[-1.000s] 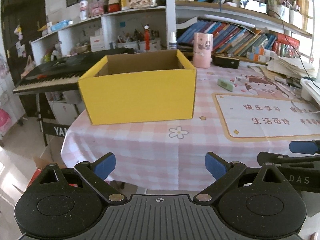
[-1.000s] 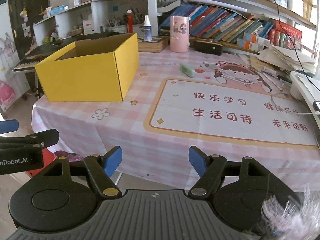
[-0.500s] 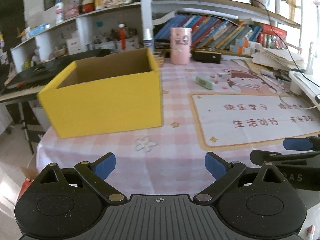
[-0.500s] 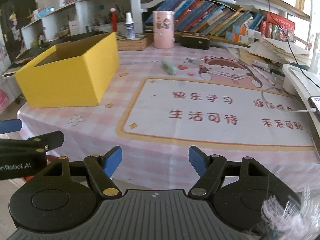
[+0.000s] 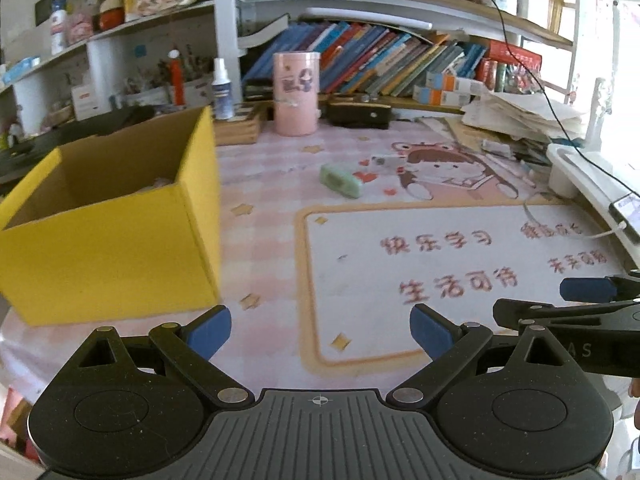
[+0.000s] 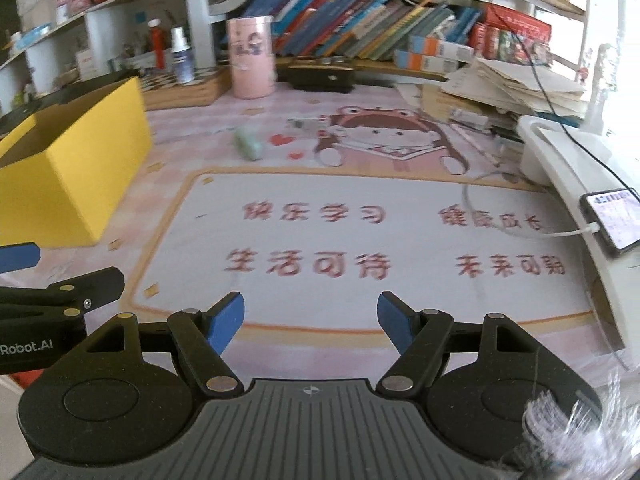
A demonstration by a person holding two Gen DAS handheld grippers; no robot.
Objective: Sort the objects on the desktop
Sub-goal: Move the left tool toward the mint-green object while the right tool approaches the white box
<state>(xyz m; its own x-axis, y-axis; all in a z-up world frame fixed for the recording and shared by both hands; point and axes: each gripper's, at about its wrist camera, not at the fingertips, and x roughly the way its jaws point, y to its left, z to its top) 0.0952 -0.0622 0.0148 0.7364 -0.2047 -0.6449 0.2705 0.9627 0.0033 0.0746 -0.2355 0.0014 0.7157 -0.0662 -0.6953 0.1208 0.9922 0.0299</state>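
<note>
A yellow cardboard box (image 5: 108,240) stands open-topped on the left of the table, also seen in the right wrist view as the yellow box (image 6: 68,168). A pale green eraser-like block (image 5: 341,180) lies further back on the pink desk mat (image 5: 440,248), the same green block (image 6: 248,145) showing from the right. A small white-grey item (image 5: 386,161) lies just behind it. My left gripper (image 5: 320,326) is open and empty over the table's near edge. My right gripper (image 6: 311,322) is open and empty above the mat's front border.
A pink cylindrical tin (image 5: 296,94), a spray bottle (image 5: 222,90) and a black case (image 5: 358,114) stand at the back below shelves of books. Stacked papers (image 6: 516,84) and a white stand with a cabled phone (image 6: 612,218) line the right side.
Both grippers have moved to the right and forward over the table; the yellow box has slid towards the left of both views. Jaws stay as wide as before.
</note>
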